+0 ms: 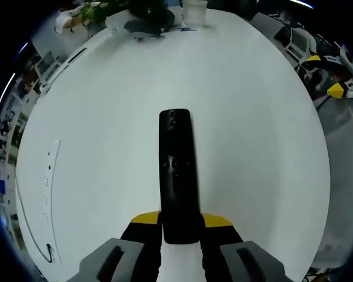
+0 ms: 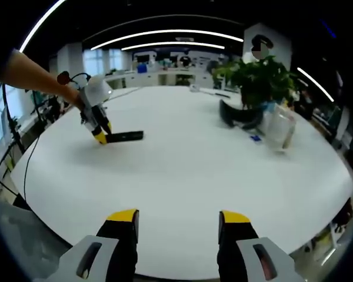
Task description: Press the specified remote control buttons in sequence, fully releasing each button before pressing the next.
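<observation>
Remote point(image 1: 178, 176) clamped in left hand-held gripper point(image 1: 180, 226) — buttons blurred; right hand-held gripper point(image 2: 177, 226) gaping, nothing held.

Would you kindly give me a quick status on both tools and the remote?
Left tool shut on slim black remote control, near end. Right tool open, empty, well back over white round table. Nothing between them.

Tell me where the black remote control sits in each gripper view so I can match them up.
Left gripper view: the remote control runs up the centre, its near end between the left gripper jaws.
Right gripper view: the remote lies left of centre on the white table, held at one end by the left gripper.
Shared landmark: the potted plant at the table's far edge.
</observation>
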The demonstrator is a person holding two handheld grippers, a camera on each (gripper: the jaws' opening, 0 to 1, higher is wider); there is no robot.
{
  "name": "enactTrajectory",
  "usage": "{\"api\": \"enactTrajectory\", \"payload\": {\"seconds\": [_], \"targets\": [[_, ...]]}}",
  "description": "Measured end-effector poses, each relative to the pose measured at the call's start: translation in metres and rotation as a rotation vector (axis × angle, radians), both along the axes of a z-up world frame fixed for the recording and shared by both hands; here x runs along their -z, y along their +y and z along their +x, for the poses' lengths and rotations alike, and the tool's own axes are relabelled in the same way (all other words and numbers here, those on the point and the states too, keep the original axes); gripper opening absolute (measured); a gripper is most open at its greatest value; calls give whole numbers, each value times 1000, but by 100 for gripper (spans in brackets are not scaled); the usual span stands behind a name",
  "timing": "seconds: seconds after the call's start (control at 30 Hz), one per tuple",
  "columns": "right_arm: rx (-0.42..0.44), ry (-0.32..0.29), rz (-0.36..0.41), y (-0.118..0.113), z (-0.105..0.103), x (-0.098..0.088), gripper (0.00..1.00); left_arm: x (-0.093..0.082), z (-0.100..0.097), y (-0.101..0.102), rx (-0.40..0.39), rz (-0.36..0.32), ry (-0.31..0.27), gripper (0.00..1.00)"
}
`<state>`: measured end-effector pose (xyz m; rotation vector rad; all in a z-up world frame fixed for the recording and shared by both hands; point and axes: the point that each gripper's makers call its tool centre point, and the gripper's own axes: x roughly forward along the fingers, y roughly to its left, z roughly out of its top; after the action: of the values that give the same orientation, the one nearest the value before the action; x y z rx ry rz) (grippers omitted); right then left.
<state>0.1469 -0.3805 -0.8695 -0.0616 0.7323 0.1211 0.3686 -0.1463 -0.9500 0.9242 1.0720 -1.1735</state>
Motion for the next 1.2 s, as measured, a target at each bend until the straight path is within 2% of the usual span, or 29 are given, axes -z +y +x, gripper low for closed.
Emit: {"api": "enactTrajectory", "payload": {"seconds": [0.43,0.57,0.67,0.87,1.2], "targets": [[-7,-4,-1,0,0,-1,51,1,-19,-1,-1,17,6,23],[-7,-5,4,1,0,-1,51,0,-26,-1,-30,11,12,23],[-10,-5,0,1,-1,-1,51,0,-37,0,12,24,16,23],[-8,-10,5,1,-1,-2,50,1,-52,0,35,40,12,23],[-6,-27,16,1,1,-4,49,2,-69,-2,21,32,9,23]]}}
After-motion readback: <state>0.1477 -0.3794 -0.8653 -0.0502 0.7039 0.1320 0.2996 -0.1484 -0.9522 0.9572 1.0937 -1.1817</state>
